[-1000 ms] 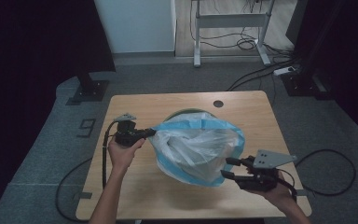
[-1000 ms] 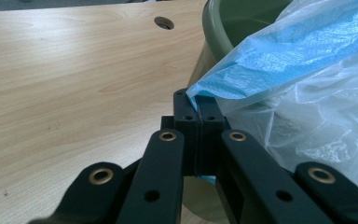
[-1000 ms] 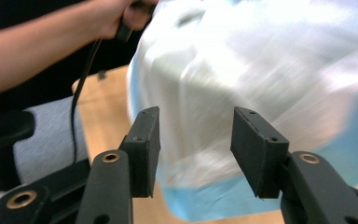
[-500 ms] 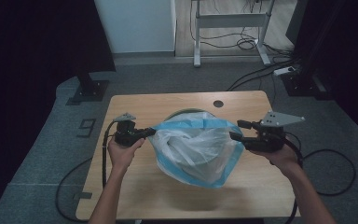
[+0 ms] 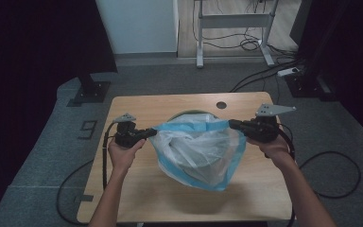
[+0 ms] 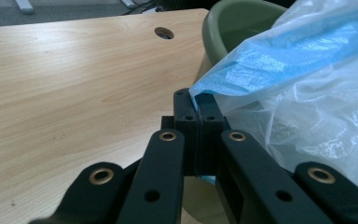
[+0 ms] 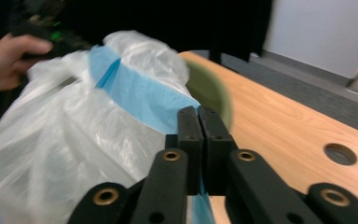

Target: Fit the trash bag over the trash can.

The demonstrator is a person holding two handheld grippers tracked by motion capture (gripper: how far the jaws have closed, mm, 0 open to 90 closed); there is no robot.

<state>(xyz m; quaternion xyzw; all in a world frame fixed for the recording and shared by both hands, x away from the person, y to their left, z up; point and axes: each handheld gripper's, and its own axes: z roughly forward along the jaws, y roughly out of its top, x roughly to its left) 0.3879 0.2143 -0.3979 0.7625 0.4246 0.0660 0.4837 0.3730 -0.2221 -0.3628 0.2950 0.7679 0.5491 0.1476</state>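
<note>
Left gripper [image 5: 147,133] and right gripper [image 5: 234,124], both clamped on the bag [image 5: 199,151] rim, stretch it mid-table; next, I'd judge, lower it over the green bin [image 6: 233,23].

A light wooden table [image 5: 179,203] with a round cable hole [image 5: 221,105] near its far right edge stands on grey carpet [image 5: 42,156]. Beyond it, a pale wall panel [image 5: 137,26] rises at the far centre, flanked by dark curtains [image 5: 33,42] on the left and right. A white metal desk frame [image 5: 231,21] stands at the far side on a lighter wood floor, with black cables [image 5: 248,45] tangled beneath it. A white power strip [image 5: 288,72] lies far right. A black stand base [image 5: 90,91] sits far left. The light is dim.
</note>
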